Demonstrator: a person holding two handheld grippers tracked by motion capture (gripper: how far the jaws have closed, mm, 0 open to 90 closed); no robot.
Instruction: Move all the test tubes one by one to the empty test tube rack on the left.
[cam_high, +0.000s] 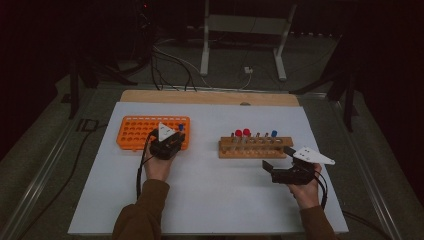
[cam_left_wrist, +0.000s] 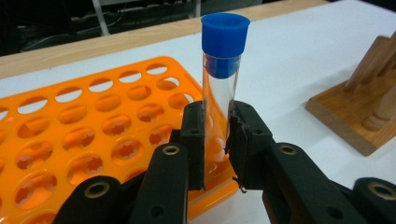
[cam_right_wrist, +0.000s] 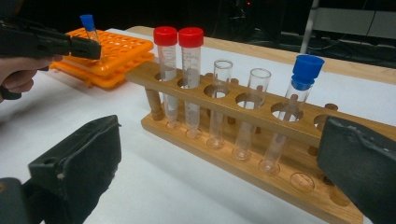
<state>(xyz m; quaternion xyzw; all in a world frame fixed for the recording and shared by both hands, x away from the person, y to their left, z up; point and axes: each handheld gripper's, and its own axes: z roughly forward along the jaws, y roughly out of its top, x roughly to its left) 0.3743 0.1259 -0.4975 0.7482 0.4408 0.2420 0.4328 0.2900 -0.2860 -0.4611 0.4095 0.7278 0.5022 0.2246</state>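
My left gripper (cam_left_wrist: 218, 140) is shut on a clear test tube with a blue cap (cam_left_wrist: 220, 88), held upright over the right front corner of the orange tube rack (cam_left_wrist: 70, 140). From above, that left gripper (cam_high: 167, 142) sits at the orange rack's (cam_high: 135, 131) right end. My right gripper (cam_right_wrist: 219, 154) stands open with nothing between its jaws, facing the wooden rack (cam_right_wrist: 243, 116). That rack holds two red-capped tubes (cam_right_wrist: 180, 70), two uncapped tubes and one blue-capped tube (cam_right_wrist: 299, 93). In the high view the right gripper (cam_high: 276, 157) is just right of and nearer than the wooden rack (cam_high: 255, 146).
Both racks stand on a white sheet (cam_high: 210, 195) over a wooden table whose bare far edge (cam_high: 210, 96) shows. Cables and a white metal stand (cam_high: 245, 30) lie on the dark floor beyond. Bare sheet lies between the two racks.
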